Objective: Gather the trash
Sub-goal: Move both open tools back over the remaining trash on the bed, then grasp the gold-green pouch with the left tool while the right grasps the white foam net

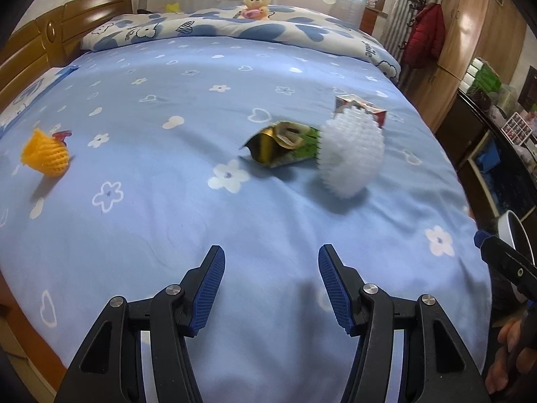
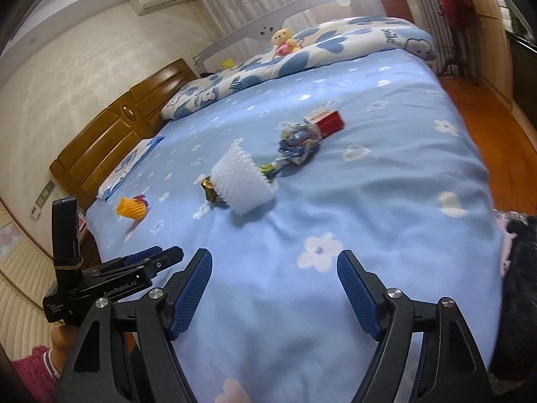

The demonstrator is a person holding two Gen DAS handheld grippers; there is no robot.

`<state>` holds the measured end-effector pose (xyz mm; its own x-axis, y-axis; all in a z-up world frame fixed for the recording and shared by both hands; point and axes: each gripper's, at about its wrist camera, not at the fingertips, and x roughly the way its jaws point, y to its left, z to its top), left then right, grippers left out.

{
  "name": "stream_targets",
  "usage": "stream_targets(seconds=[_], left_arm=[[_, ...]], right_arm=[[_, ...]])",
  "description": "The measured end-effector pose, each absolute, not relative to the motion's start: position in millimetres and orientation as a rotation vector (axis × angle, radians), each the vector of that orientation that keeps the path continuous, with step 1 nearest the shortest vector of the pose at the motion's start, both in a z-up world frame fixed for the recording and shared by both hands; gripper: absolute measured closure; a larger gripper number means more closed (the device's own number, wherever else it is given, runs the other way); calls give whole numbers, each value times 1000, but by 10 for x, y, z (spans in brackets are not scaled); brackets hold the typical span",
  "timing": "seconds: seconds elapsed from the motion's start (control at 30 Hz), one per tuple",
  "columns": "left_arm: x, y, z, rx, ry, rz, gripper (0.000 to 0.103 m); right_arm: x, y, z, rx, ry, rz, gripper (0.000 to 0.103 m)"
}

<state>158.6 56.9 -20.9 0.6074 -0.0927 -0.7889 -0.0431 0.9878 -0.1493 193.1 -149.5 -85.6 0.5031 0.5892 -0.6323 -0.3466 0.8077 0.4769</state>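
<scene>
Above the bedspread [image 1: 167, 77], both grippers — left [image 1: 271, 262], right [image 2: 274, 265] — hang empty, jaws apart, tilted down.

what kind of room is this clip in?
A lived-in home bedroom: a bed with a wooden headboard, a teddy bear on the folded quilt, and a wooden wardrobe along the wall.

Foam net [image 1: 350, 154] probably touching wrapper [image 1: 282, 144], on bed [image 1: 268, 228]
</scene>
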Motion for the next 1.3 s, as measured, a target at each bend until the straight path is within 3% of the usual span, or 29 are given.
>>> stream_targets(seconds=[0.37,0.63,0.73,0.8,0.87,0.97,1.0,1.03,1.1,1.3], left_arm=[[2453,762,-406,-86,952,-123,45],[2961,821,-499,5,957,-233,29],[3107,771,-545,44,959,-265,29],[3190,727,-591,64,960,-273,29],[3261,686,-633,83,954,-278,29],[3300,594,-685,103,952,-298,38],[3285,538,-692,119,951,-299,53],[3299,502,-717,129,961,-304,60],[3292,417,-748,150,964,-294,66],[3166,344,-699,88,948,-258,70]], right_arm=[[2377,-1026,-948,282,902,665,25],[2789,-802,-1046,307,931,714,25],[2889,-755,-1097,317,947,723,25],[2960,-739,-1139,338,961,731,30],[2998,-735,-1172,349,977,734,57],[3007,-770,-1211,365,998,740,83],[2995,-790,-1212,368,1000,736,85],[2965,-833,-1208,378,999,732,88],[2925,-912,-1195,401,992,727,89],[2666,-1204,-1082,432,958,696,91]])
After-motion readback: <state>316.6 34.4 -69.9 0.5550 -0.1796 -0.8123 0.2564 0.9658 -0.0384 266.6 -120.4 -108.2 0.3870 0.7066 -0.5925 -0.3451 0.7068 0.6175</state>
